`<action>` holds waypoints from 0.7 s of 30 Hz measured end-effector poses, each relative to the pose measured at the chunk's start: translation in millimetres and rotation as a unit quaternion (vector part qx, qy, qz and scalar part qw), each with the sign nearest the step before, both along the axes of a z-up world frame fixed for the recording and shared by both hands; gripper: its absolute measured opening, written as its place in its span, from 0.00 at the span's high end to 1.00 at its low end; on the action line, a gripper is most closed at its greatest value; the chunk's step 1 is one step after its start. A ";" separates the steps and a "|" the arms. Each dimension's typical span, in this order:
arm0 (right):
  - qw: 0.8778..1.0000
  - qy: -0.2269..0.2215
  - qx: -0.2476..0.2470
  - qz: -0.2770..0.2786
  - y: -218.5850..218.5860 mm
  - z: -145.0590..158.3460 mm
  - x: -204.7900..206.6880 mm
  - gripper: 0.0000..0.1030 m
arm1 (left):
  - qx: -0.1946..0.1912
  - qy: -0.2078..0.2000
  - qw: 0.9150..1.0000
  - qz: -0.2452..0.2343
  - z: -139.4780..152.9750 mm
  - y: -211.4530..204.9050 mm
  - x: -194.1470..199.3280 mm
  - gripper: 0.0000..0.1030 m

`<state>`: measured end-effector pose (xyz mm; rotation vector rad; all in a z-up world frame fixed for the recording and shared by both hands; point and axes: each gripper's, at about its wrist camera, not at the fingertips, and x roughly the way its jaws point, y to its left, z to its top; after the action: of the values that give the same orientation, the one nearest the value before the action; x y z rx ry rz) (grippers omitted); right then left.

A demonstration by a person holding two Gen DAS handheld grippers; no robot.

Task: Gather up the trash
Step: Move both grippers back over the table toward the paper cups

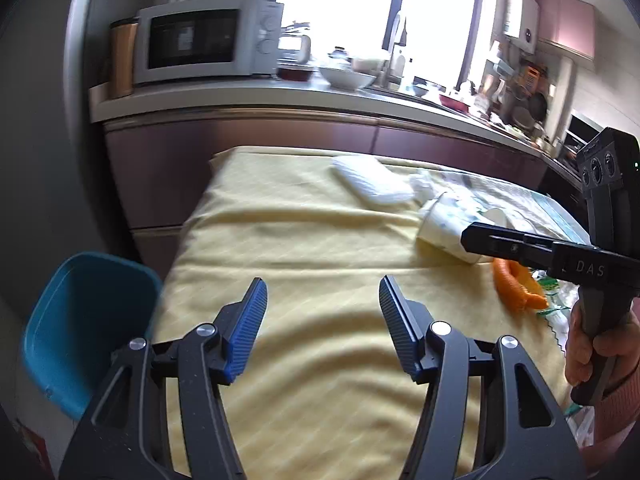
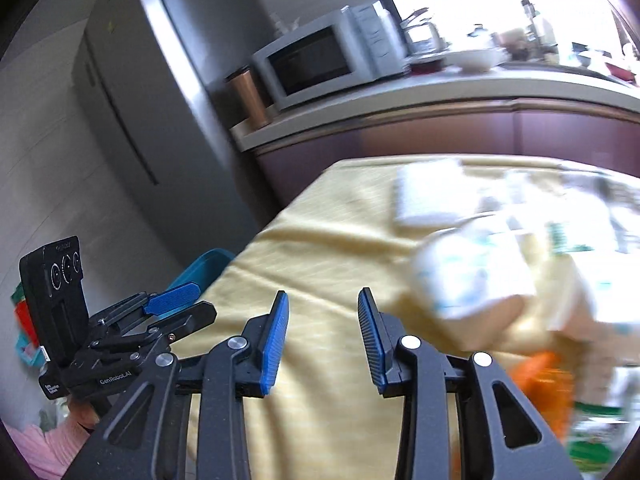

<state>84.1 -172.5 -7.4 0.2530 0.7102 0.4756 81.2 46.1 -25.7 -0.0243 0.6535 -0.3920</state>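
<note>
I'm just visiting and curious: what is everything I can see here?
Tablecloth: one, pale yellow, covering the table.
Paper cup: one, white, lying on its side mid-table.
Flat packet: one, white, far end of the cloth.
Orange item: one, by the cup; kind unclear.
Bin: one, teal, beside the table.
Microwave: one, white, on the counter.
Canister: one, copper, beside the microwave.
Bowl: one, white, on the counter.
Left gripper: jaws apart, empty.
Right gripper: jaws apart, empty.

tablecloth [image 1: 320, 240]: yellow woven cloth, matt | bin [image 1: 80, 320]: smooth blue plastic | cup [image 1: 444, 232]: paper
</note>
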 end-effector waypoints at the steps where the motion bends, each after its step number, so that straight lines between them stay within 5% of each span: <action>1: 1.000 -0.003 -0.002 -0.011 -8.1 0.8 -1.9 0.67 | 0.001 0.000 1.000 -0.008 0.8 -8.9 3.4 0.44; 14: 0.986 -0.006 0.024 -0.164 -138.7 -4.0 -17.9 0.58 | 0.046 0.012 0.991 -0.126 -0.8 -120.5 62.8 0.41; 21: 0.980 0.031 0.076 -0.180 -181.6 -27.5 -6.0 0.55 | 0.046 0.043 0.987 -0.149 -9.7 -141.4 95.2 0.40</action>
<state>78.2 -354.0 -34.9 0.5324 0.6709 0.1772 176.4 -95.2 -35.4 0.1475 0.7634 -0.6516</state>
